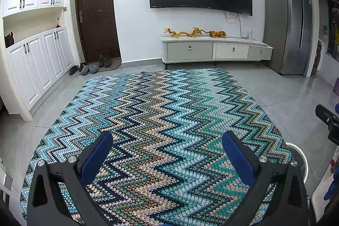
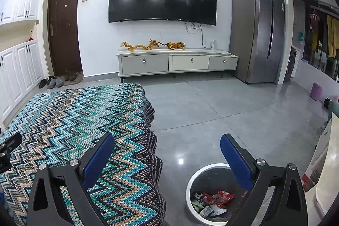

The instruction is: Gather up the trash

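Note:
A round white trash bin [image 2: 191,180] stands on the grey floor at the table's right side, holding red and white wrappers [image 2: 214,199]. My right gripper [image 2: 167,146] hangs open above the table's right edge and the bin, with nothing between its blue pads. My left gripper [image 1: 167,143] is open too, empty, over the zigzag-patterned cloth [image 1: 152,111] that covers the table. No trash shows on the cloth. The bin's rim [image 1: 299,157] peeks out at the right in the left wrist view, and the right gripper's black body [image 1: 328,120] shows beyond it.
A TV cabinet [image 2: 178,61] with yellow figurines stands against the far wall under a wall-mounted TV. A steel fridge [image 2: 257,33] is at the right, white cupboards [image 1: 36,65] and a brown door with shoes at the left. A purple stool [image 2: 316,91] sits far right.

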`<action>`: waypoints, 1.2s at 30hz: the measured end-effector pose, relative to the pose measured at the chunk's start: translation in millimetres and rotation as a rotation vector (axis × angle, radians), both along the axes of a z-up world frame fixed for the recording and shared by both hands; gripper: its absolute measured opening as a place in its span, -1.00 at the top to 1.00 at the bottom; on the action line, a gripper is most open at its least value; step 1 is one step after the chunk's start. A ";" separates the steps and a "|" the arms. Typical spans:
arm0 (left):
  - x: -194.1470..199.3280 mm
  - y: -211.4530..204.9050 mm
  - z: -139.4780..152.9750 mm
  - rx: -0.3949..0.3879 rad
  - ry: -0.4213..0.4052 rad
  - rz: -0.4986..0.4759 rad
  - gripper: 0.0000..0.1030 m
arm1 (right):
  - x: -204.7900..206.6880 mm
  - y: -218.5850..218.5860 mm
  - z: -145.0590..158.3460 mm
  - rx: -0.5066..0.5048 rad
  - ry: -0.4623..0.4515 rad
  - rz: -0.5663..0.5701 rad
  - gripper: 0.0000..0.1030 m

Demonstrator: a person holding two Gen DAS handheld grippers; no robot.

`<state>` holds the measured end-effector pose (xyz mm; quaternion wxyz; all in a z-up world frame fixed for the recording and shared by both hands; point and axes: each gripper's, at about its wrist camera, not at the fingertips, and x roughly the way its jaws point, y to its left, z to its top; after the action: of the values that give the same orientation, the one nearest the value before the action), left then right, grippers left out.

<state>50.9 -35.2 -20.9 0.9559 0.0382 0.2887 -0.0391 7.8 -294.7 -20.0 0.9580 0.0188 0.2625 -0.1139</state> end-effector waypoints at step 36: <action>0.1 4.3 4.3 -0.006 -0.007 0.016 -1.00 | 1.7 3.5 -1.4 -0.015 0.010 0.007 -0.96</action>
<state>51.0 -30.8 -16.6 0.9573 0.0331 0.2856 -0.0320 9.5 -291.2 -21.4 0.9573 0.0100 0.2662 -0.1125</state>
